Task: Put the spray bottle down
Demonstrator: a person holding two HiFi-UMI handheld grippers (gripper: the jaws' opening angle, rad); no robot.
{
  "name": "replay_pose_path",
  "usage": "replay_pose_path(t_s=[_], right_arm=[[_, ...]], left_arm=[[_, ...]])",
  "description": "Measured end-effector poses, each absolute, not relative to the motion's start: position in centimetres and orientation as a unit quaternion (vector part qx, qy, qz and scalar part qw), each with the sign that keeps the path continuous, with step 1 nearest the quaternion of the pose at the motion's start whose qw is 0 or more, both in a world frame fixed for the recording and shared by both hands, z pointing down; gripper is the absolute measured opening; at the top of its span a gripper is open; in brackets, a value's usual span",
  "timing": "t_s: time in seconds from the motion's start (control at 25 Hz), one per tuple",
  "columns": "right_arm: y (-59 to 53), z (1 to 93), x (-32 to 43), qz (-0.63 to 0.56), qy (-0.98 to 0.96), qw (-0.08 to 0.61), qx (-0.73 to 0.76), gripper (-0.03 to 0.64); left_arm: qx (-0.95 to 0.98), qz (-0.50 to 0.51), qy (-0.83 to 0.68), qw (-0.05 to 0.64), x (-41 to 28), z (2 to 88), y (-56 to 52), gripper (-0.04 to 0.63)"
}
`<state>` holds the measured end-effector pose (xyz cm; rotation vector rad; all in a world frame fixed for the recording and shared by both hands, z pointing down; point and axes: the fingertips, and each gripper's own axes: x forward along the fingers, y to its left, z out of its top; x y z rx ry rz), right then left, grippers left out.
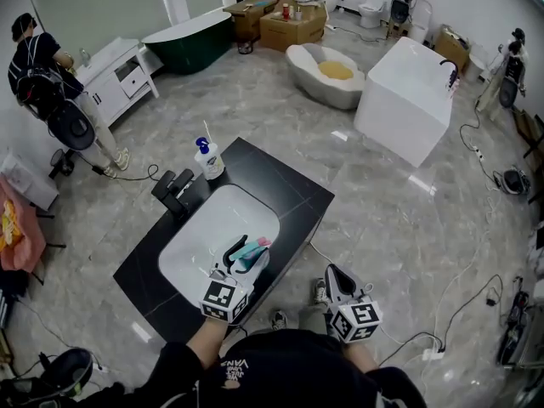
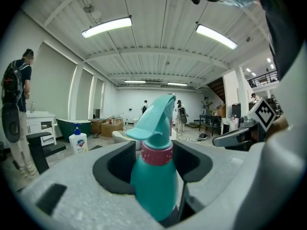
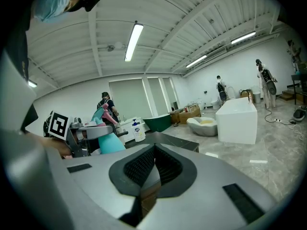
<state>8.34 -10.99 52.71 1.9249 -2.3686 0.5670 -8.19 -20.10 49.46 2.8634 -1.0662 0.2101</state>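
A teal spray bottle with a pink collar stands upright between the jaws of my left gripper, which is shut on its body. In the head view it hangs over the near end of the white sink basin, which is set in a black counter. The left gripper view shows the bottle filling the gap between the pads, nozzle to the left. My right gripper is off the counter's near right edge, over the floor. Its pads meet with nothing between them.
A white soap pump bottle and a black faucet stand at the far end of the sink. A white block tub, an oval tub and floor cables lie beyond. A person stands at far left.
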Motion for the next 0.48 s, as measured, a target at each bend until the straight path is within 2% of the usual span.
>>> replay_pose_path(t_s=[0.48], right_arm=[[-15.4,52.9,11.5,0.184,-0.788,0.036,0.587,0.003]], left_arm=[[0.916,0.058,-0.394,0.045,-5.3,49.9,-26.4,0.239]])
